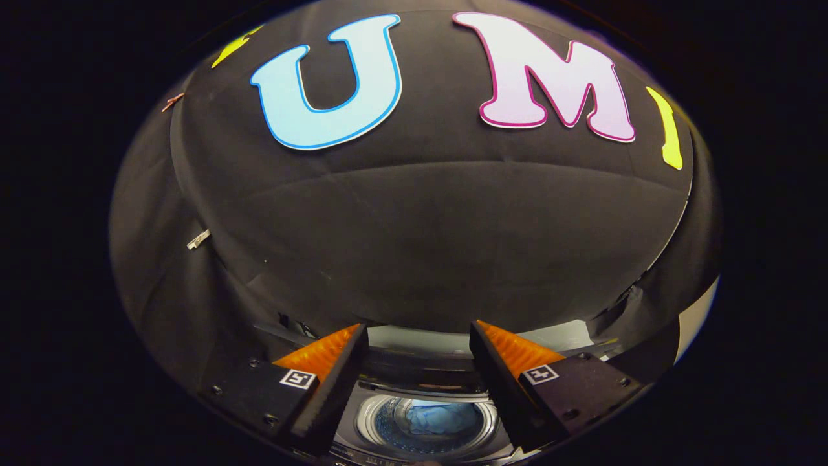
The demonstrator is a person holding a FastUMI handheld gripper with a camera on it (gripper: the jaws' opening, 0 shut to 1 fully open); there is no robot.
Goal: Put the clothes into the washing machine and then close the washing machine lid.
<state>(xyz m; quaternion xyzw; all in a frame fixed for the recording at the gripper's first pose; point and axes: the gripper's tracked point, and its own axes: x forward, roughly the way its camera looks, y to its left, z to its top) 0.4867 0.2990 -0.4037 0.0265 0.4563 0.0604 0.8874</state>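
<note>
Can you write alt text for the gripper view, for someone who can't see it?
An open, empty tool hangs above a top-loading washer whose drum holds blue cloth. Its lid is up, against the black booth wall.

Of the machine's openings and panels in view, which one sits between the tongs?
The round drum opening, holding bluish cloth, lies between the open tongs; the panel lies beyond.

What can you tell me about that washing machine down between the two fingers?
The washing machine is a top-loader seen from above, with a dark top panel and a round, shiny metal drum. The drum is uncovered, and pale blue clothes lie inside it. It sits below and just ahead of the gripper, whose fingers are spread apart, holding nothing and touching nothing. The booth wall rises behind it.
</note>
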